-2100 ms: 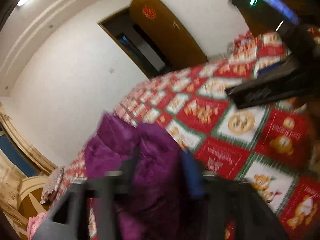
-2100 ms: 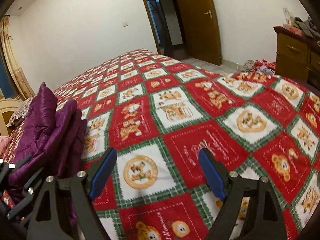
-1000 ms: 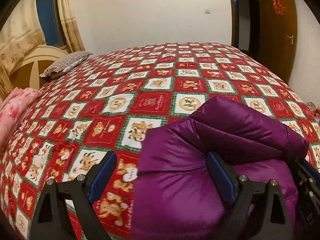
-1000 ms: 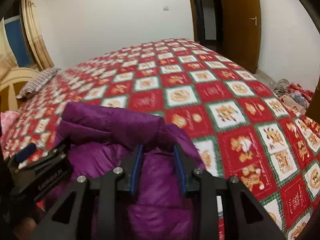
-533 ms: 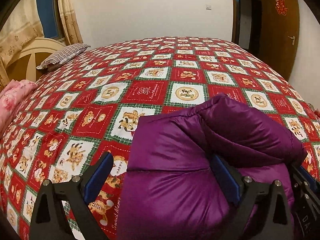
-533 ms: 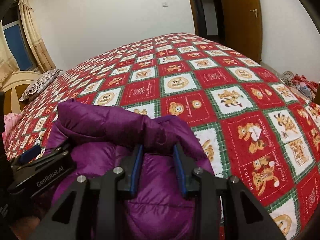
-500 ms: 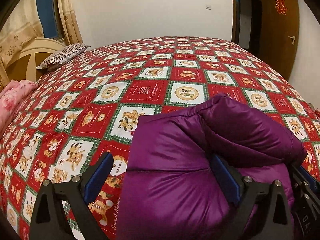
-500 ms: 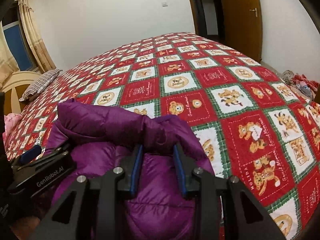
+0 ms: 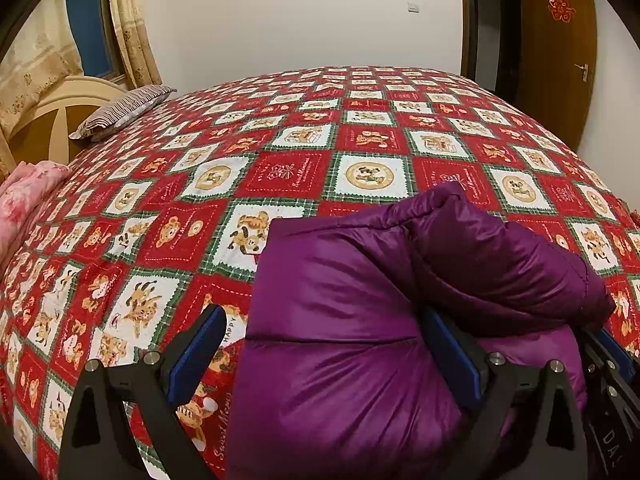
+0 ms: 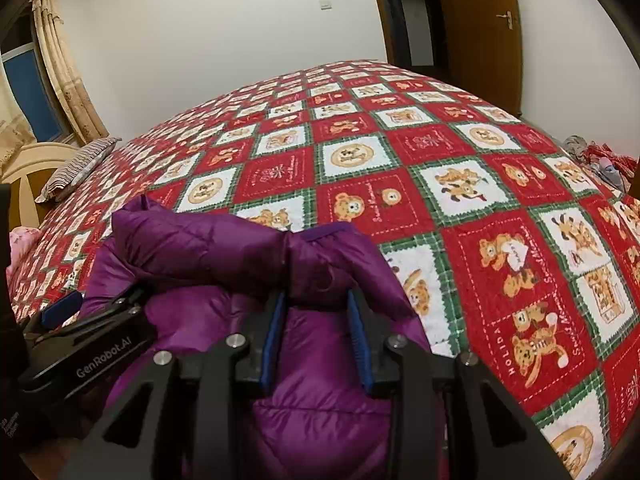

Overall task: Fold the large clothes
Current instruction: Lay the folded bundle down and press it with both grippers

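The right claw (image 10: 316,332) is squeezing the purple coat (image 10: 320,420); the left claw (image 9: 324,356) is staying wide open over it.

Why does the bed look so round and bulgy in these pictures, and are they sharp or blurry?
Left wrist view: the fisheye lens bows the flat quilt into a dome, with dark corners; sharp, with sheen on the purple jacket. Right wrist view: same bulge, the door leans inward; sharp, evenly lit.

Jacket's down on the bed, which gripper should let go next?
Right, probably. The right gripper is pinching the jacket, while the left gripper stands wide open over it, gripping nothing.
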